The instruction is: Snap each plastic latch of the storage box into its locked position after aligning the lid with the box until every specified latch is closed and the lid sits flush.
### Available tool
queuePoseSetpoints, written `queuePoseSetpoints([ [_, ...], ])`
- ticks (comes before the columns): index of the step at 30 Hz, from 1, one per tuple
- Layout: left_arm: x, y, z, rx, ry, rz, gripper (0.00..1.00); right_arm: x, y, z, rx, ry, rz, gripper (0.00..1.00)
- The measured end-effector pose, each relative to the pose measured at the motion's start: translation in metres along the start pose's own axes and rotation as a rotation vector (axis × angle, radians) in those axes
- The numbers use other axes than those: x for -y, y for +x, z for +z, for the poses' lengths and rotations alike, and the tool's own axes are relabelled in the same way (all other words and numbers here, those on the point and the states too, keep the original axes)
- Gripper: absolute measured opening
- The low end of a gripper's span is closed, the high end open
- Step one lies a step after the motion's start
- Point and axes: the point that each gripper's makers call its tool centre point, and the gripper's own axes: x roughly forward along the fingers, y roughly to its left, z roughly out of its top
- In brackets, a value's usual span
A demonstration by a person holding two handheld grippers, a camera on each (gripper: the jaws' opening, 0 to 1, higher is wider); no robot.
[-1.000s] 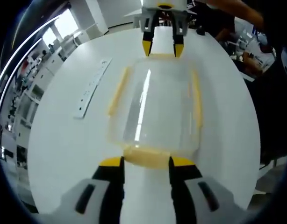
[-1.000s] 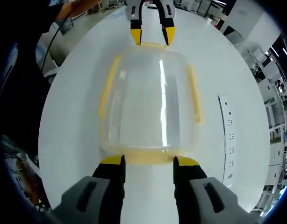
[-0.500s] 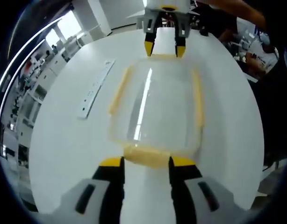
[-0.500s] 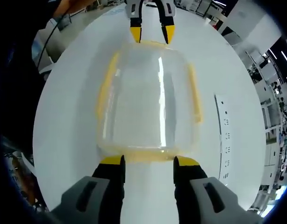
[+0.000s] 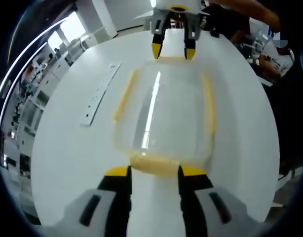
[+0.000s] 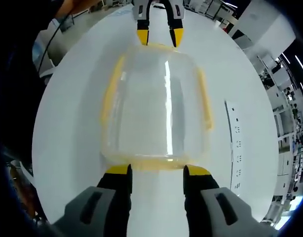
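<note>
A clear storage box point(image 5: 164, 111) with its lid on and yellow latches stands on a round white table point(image 5: 67, 148). My left gripper point(image 5: 154, 173) is open at the box's near end, its yellow-tipped fingers either side of the end latch point(image 5: 154, 165). The right gripper point(image 5: 172, 50) stands open at the far end latch. In the right gripper view the same box point(image 6: 156, 106) lies ahead. My right gripper point(image 6: 155, 172) is open, tips against the near yellow latch point(image 6: 154, 163), and the left gripper point(image 6: 159, 35) is open at the far end. Long side latches point(image 5: 124, 96) point(image 6: 205, 98) run along both sides.
A white power strip point(image 5: 98, 94) point(image 6: 235, 143) lies flat on the table beside the box. People in dark clothes point(image 5: 270, 34) stand past the table's far edge. Office furniture and windows point(image 5: 38, 64) surround the table.
</note>
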Motion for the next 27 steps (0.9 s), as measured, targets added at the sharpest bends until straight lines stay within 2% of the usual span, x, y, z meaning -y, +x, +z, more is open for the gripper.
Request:
queuePoseSetpoints([
  [6,0.001,0.001,-0.001,0.004,-0.003,-0.003,0.36,-0.001,0.001,-0.001,0.004,-0.016,-0.009,0.42],
  [8,0.004,0.001,-0.001,0.018,-0.024,-0.017,0.33,0.000,0.002,-0.004,-0.010,-0.086,-0.017,0.42],
  [11,0.006,-0.001,-0.001,0.042,-0.034,-0.018,0.31,0.005,0.002,-0.008,-0.004,-0.149,-0.052,0.35],
  [14,0.006,-0.006,0.001,0.063,-0.036,-0.007,0.31,0.004,0.002,-0.007,0.024,-0.115,-0.042,0.36],
  [20,0.006,-0.015,0.007,0.076,-0.028,-0.008,0.28,0.004,0.001,-0.010,0.026,-0.125,-0.045,0.34],
  [23,0.007,-0.013,0.008,0.058,-0.017,-0.002,0.27,0.006,-0.002,-0.011,0.038,-0.110,-0.058,0.31],
  [24,0.008,-0.013,0.007,0.050,-0.037,-0.010,0.26,0.008,-0.004,-0.012,0.043,-0.099,-0.065,0.31],
  [27,0.011,-0.017,0.017,0.092,-0.050,-0.023,0.20,0.011,-0.006,-0.015,0.053,-0.078,-0.070,0.27],
])
